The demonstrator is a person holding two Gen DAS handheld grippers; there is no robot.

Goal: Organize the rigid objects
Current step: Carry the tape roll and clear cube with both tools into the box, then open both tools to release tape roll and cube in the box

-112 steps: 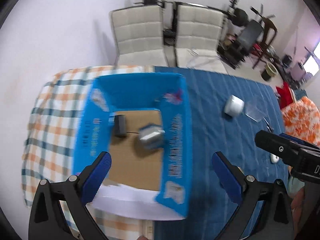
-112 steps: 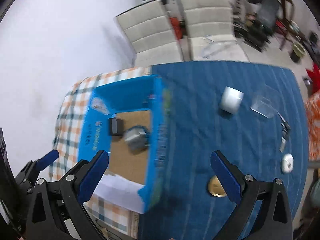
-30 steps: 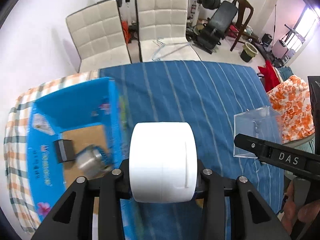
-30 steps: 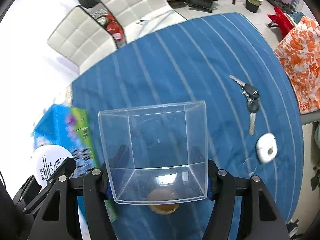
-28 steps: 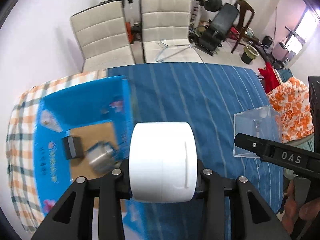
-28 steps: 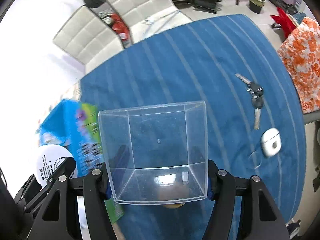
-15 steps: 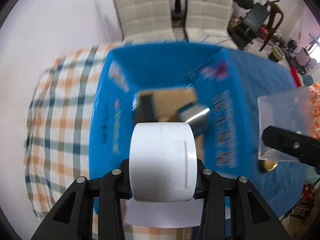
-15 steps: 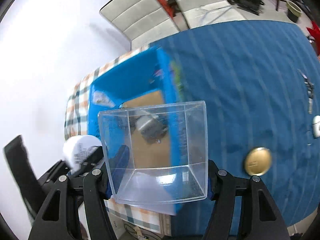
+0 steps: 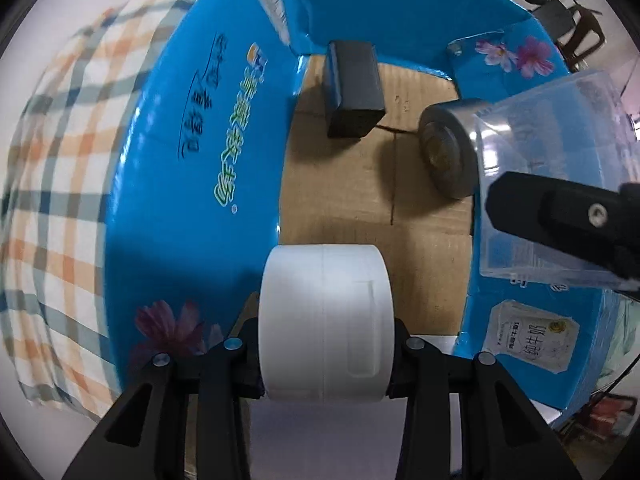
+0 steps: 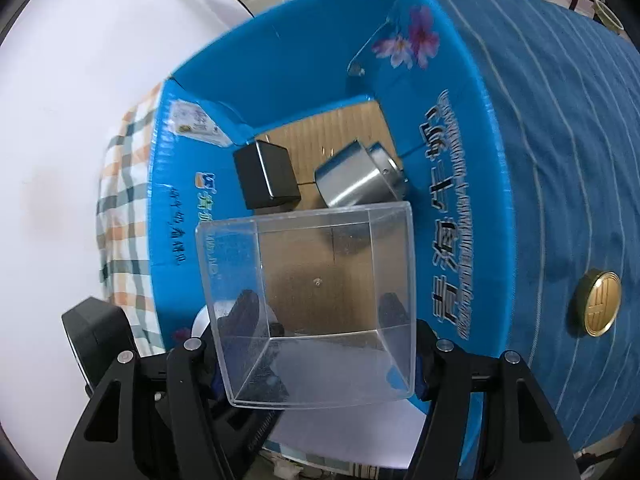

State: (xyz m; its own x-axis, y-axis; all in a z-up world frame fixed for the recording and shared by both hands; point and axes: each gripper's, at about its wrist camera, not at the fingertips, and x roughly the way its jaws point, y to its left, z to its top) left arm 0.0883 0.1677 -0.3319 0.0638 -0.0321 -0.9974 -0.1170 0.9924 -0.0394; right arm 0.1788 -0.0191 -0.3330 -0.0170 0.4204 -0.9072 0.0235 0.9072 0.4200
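White cylindrical container (image 9: 325, 322) sat clamped sideways between the left gripper (image 9: 326, 354) fingers, held over the near end of the blue cardboard box (image 9: 160, 152). Right gripper (image 10: 316, 356) was clenched on the clear plastic cube (image 10: 316, 300), open side facing forward, also hovering over the near part of the box; in the left wrist view that cube (image 9: 552, 184) showed at the right, over the box's right wall. Further in, on the brown cardboard floor of the box (image 10: 320, 136), a black rectangular block (image 10: 267, 173) and a silver metal cylinder (image 10: 358, 176) lay just beside each other, block on the left, cylinder on its side on the right. Box rested on a plaid cloth (image 9: 52, 168) on the left and a blue striped cloth (image 10: 560, 160) on the right. Gold round lid (image 10: 599, 303) lay on the blue cloth, well apart from the box.
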